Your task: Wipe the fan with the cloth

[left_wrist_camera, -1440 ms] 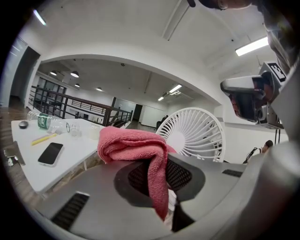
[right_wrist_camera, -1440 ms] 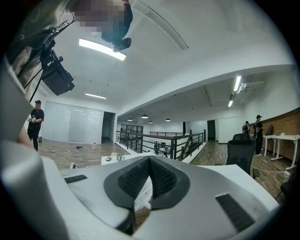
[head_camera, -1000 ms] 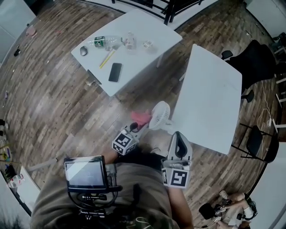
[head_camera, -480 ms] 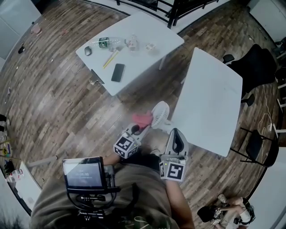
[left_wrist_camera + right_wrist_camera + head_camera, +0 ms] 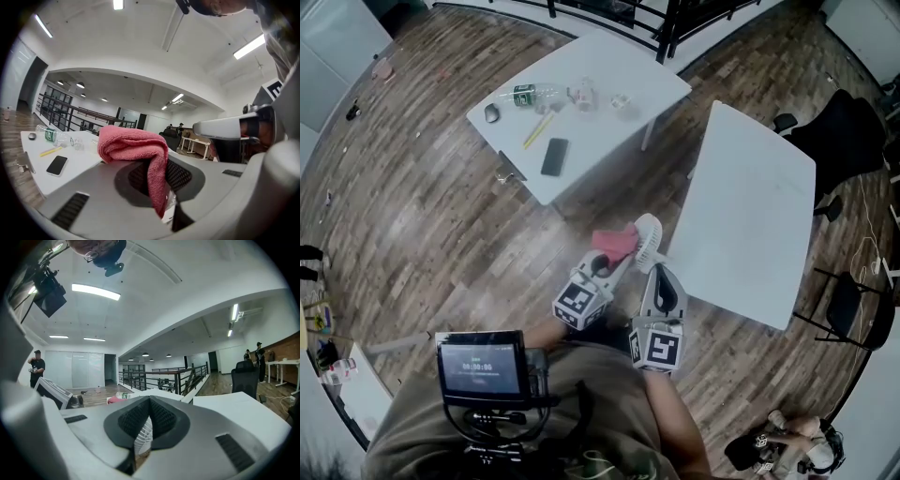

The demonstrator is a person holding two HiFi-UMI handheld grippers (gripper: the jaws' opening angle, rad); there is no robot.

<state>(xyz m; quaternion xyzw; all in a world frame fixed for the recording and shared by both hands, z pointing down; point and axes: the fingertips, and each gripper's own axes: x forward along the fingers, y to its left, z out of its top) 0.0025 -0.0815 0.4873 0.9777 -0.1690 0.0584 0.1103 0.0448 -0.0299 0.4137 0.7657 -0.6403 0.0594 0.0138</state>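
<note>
HANDS FULL AT THE COUNTER'S EDGE: You stand on a plank floor (image 5: pixel 422 216) of streaked brown wood with a tool in each hand, both held out over the boards. Your left tool (image 5: pixel 612 261) is clamped on the cloth (image 5: pixel 133 143), a pink terry rag. Its nubbly folds bunch above the jaws, and one tail hangs down between the ridged black pads.

Your right tool (image 5: pixel 657 274) has its jaws drawn together on the lower part of the fan (image 5: pixel 647 240). A strip of white ribbed grille shows in the slit between its dimpled pads. The fan is a small round white one, tilted nearly edge-on in the head view. It sits in the air at 12 o'clock from the right tool, with the cloth just beside its 9 o'clock face. Whether rag and grille touch cannot be told.

The fan is just off the long straight edge of a plain white counter (image 5: pixel 750 206) that fills the 3 o'clock side, its top smooth and bare. A second white counter (image 5: pixel 600 103) lies well apart at 12 o'clock, with one corner pointing toward you. On it are:
- a flat black phone (image 5: pixel 554 157)
- a yellow pencil (image 5: pixel 536 131)
- a clear bottle (image 5: pixel 525 94) lying on its side
- a small dark mouse (image 5: pixel 492 112)

The widest run of open boards is from 8 to 11 o'clock. A narrower lane of floor runs between the two counters at 1 o'clock. A black chair (image 5: pixel 844 136) stands beyond the near counter at 2 o'clock.
</note>
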